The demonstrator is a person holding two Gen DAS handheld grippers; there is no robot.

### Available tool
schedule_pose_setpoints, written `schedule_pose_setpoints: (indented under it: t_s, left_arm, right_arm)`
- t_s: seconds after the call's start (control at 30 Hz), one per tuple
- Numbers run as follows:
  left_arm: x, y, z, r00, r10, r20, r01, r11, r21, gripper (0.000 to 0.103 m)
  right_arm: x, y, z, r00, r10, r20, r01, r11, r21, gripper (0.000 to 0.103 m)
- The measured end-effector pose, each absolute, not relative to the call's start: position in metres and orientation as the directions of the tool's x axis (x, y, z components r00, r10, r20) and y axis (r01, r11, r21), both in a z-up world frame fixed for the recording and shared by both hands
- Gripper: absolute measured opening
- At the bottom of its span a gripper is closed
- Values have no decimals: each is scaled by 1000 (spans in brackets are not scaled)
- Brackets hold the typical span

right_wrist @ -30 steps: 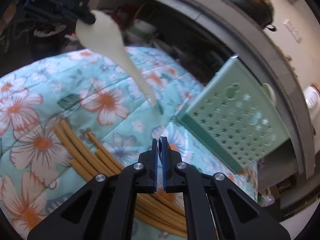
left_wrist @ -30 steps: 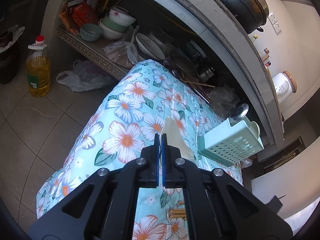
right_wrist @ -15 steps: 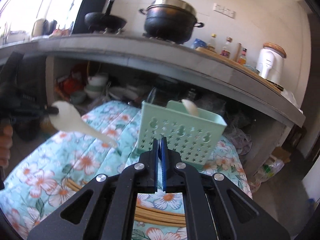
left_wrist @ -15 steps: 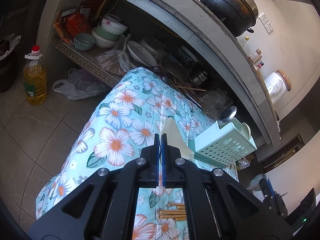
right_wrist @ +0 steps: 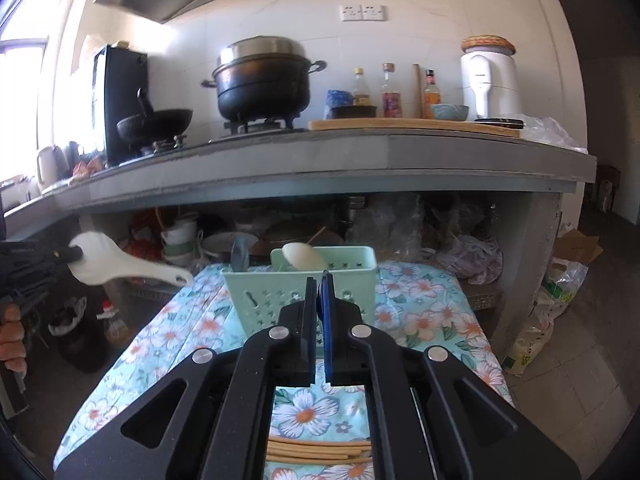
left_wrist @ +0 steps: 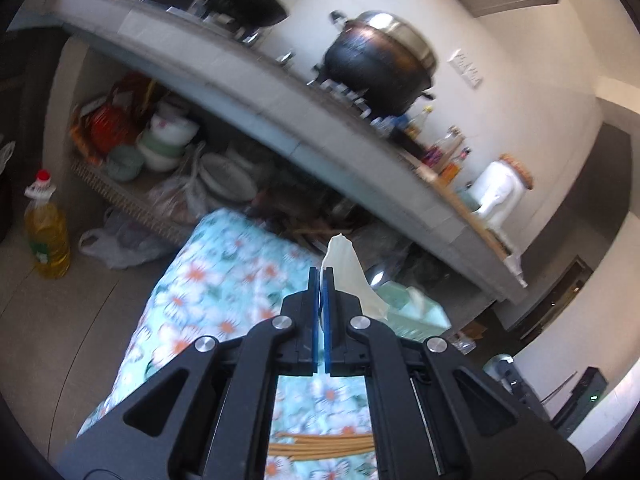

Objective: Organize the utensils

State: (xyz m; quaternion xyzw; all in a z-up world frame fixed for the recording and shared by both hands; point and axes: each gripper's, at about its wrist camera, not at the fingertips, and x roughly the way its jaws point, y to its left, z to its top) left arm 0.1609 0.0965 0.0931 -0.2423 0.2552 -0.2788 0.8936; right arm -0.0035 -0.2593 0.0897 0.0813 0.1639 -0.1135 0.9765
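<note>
Gripping one white rice paddle [right_wrist: 120, 266] in left gripper [left_wrist: 321, 276], clamped at its scoop end, raised left of one green basket [right_wrist: 300, 296] | right gripper [right_wrist: 320, 280] closed, empty | basket on floral table [right_wrist: 424, 312], holding two utensils | one chopstick bundle [right_wrist: 320, 450] near edge

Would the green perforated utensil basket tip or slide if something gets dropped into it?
The basket looks like thin, light plastic standing on soft floral cloth, so it could probably shift. Utensils leaning above its rim may make it slightly top-heavy.
</note>
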Motion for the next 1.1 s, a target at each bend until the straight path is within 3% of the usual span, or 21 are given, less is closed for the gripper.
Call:
schedule_pose_setpoints:
  t_s: [0.1, 0.27, 0.47, 0.73, 0.93, 1.0, 1.07, 1.1]
  left_arm:
    - [159, 81, 118, 707, -653, -270, 444, 708, -549, 0]
    - [164, 36, 142, 710, -648, -276, 514, 745, -425, 0]
    - [171, -31, 141, 740, -542, -399, 542, 831, -126, 0]
    - [168, -86, 128, 807, -404, -431, 532, 815, 231, 0]
    - [190, -108, 114, 745, -411, -526, 575, 795, 193, 3]
    - [196, -108, 111, 726, -427, -540, 582, 799, 150, 13]
    - [201, -105, 109, 703, -457, -545, 587, 806, 81, 31]
    - [203, -105, 106, 696, -466, -546, 587, 807, 59, 32]
  right_arm:
    - [-5, -268, 91, 919, -203, -336, 261, 955, 137, 3]
    - [-7, -276, 89, 916, -211, -342, 276, 949, 155, 3]
    - [-7, -280, 88, 913, -217, -347, 286, 945, 160, 3]
    - [-5, -280, 86, 912, -219, -346, 289, 943, 164, 3]
    - [-9, -286, 89, 914, -231, -333, 298, 940, 165, 3]
    - [-10, -290, 92, 916, -231, -327, 297, 940, 168, 3]
    - [-10, -296, 96, 922, -221, -317, 288, 940, 184, 3]
    - [-11, -299, 98, 926, -213, -311, 280, 940, 192, 3]
